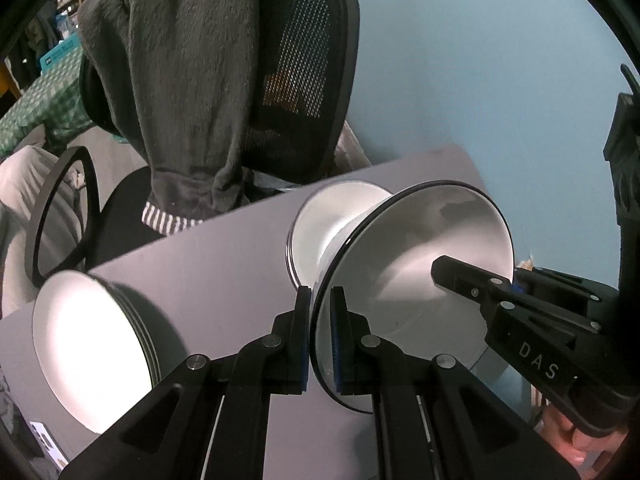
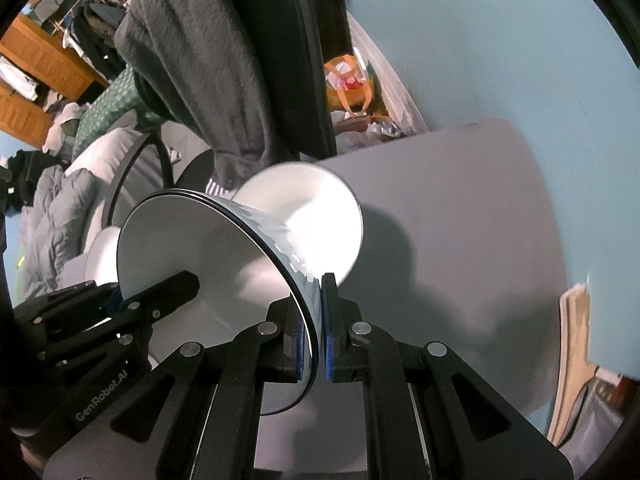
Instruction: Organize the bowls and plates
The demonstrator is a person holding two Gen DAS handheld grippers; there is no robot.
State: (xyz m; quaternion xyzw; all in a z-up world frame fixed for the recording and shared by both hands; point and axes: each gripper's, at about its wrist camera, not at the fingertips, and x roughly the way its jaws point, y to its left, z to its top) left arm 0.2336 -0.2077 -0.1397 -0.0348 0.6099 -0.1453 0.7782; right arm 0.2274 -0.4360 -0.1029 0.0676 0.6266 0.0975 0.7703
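Observation:
A white bowl (image 1: 420,248) with a black rim and a blue-patterned outside hangs tilted above the grey table (image 1: 220,264). My left gripper (image 1: 320,300) is shut on its near rim. The right gripper's finger (image 1: 452,276) clamps the opposite rim. In the right wrist view the same bowl (image 2: 208,248) is pinched at its edge by my right gripper (image 2: 318,320), with the left gripper's finger (image 2: 168,288) on the far side. Behind and below it a second white bowl (image 1: 332,216) (image 2: 316,208) rests on the table. A stack of white plates (image 1: 88,344) (image 2: 102,256) stands at the left.
An office chair (image 1: 312,80) draped with a dark fleece garment (image 1: 188,92) stands close behind the table's far edge. An orange bag (image 2: 348,84) lies on the floor by the blue wall. A small white box (image 1: 46,444) sits at the table's near left corner.

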